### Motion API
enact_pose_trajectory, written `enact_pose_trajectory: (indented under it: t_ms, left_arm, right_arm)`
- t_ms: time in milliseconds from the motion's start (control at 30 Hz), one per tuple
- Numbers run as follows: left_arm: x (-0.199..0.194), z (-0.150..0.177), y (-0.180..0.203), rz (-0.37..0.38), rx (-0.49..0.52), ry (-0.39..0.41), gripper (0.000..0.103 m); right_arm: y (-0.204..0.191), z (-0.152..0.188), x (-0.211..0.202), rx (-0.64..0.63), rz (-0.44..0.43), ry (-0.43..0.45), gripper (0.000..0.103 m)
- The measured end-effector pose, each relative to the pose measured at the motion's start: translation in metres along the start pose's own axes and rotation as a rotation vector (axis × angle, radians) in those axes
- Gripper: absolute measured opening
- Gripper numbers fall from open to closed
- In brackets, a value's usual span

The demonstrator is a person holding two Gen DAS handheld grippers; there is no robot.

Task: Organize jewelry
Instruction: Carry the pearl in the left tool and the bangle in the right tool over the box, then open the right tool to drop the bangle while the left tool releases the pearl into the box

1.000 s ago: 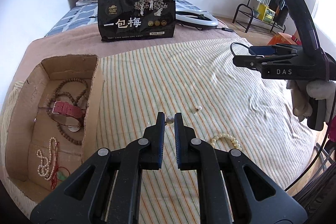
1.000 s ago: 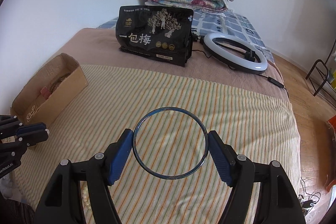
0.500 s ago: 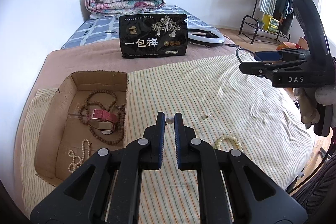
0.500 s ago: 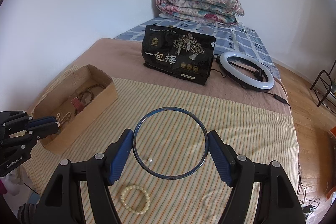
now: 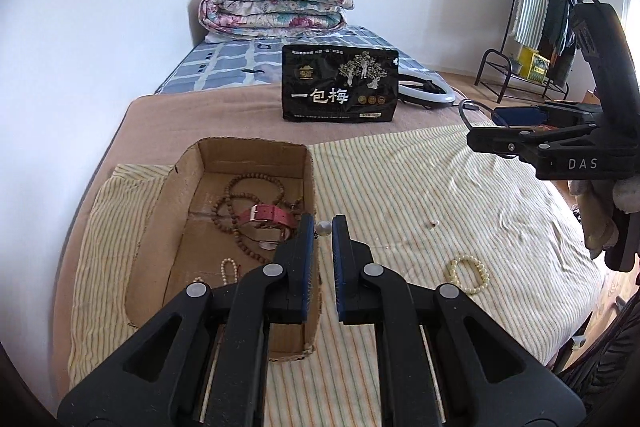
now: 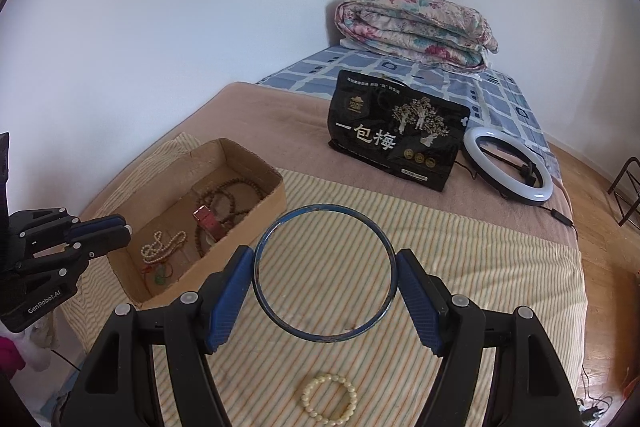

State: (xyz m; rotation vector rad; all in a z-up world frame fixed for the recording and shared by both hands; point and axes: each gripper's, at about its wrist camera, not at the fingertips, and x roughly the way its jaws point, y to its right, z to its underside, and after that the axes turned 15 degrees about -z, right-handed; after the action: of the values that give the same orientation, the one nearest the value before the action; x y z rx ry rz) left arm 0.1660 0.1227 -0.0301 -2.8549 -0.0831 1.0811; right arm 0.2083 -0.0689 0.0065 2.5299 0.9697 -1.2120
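Note:
My left gripper [image 5: 324,227] is shut on a small white pearl [image 5: 324,228] pinched at its tips, and hangs over the right wall of the open cardboard box [image 5: 256,150]. Inside the box lie a brown bead necklace [image 5: 236,183], a red watch strap [image 5: 268,214] and a pearl necklace [image 6: 164,243]. My right gripper [image 6: 325,273] is shut on a thin blue bangle [image 6: 322,206] held across its pads, above the striped cloth [image 6: 460,259]. A cream bead bracelet [image 5: 485,273] [image 6: 306,393] and a tiny loose piece [image 5: 434,224] rest on the cloth.
A black snack bag [image 5: 340,87] stands behind the cloth, with a ring light [image 6: 508,167] beside it and a folded quilt [image 5: 272,3] at the wall. A clothes rack [image 5: 532,27] stands on the floor to the right. The bed's edge runs along the right.
Both grippers have risen and swung left towards the box, which now sits under the left gripper's tips. The pearl and the bangle stay gripped.

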Motion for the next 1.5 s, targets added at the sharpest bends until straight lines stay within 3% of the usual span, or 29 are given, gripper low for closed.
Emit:
enact_pose_trajectory:
  t_ms: [700,1400,1500]
  left_arm:
    - [0.020,0.022,-0.087,-0.106,-0.092,-0.059,0.007]
    - [0.049,0.033,-0.092,-0.104,-0.100,-0.119,0.007]
    - [0.052,0.032,-0.092,-0.103,-0.098,-0.121,0.007]
  right_arm:
    - [-0.087,-0.017,0.081,-0.092,-0.143,-0.045,0.074]
    - [-0.095,-0.027,0.141,-0.078,-0.182,-0.083,0.074]
    - [-0.093,-0.029,0.144,-0.070,-0.171,-0.083,0.080]
